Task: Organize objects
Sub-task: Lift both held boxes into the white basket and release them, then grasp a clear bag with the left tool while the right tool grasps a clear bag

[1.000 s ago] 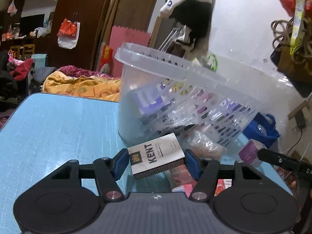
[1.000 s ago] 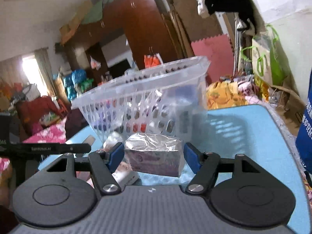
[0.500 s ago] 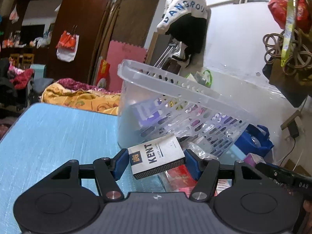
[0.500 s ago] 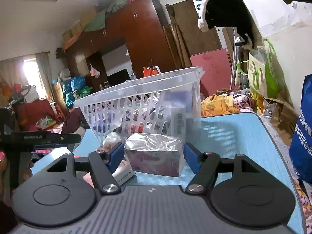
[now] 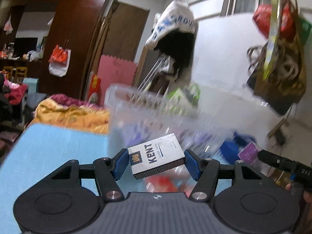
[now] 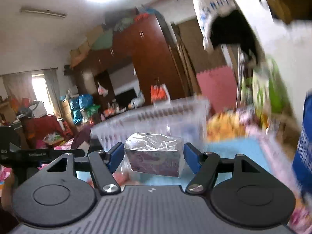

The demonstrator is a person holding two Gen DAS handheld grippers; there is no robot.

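Note:
My left gripper [image 5: 157, 160] is shut on a white Kent cigarette pack [image 5: 156, 155], held tilted above the blue table [image 5: 58, 148]. Just beyond it stands a clear plastic basket [image 5: 148, 111], blurred, with several small items inside. In the right wrist view my right gripper [image 6: 154, 157] is shut on a plastic-wrapped purple box [image 6: 155, 159], lifted in front of the same basket [image 6: 165, 117]. The right gripper's body [image 5: 282, 162] shows at the right edge of the left wrist view, and the left gripper's body [image 6: 39, 153] at the left of the right wrist view.
Red and pink packets [image 5: 163, 181] lie on the table under the grippers. A blue bag [image 6: 304, 146] hangs at the table's right side. A jacket [image 5: 175, 39] hangs behind the basket. Bedding [image 5: 72, 115] lies beyond the table's far edge.
Both grippers have risen with their loads and tipped upward; the basket sits lower in both views and is now motion-blurred. Both grips are unchanged.

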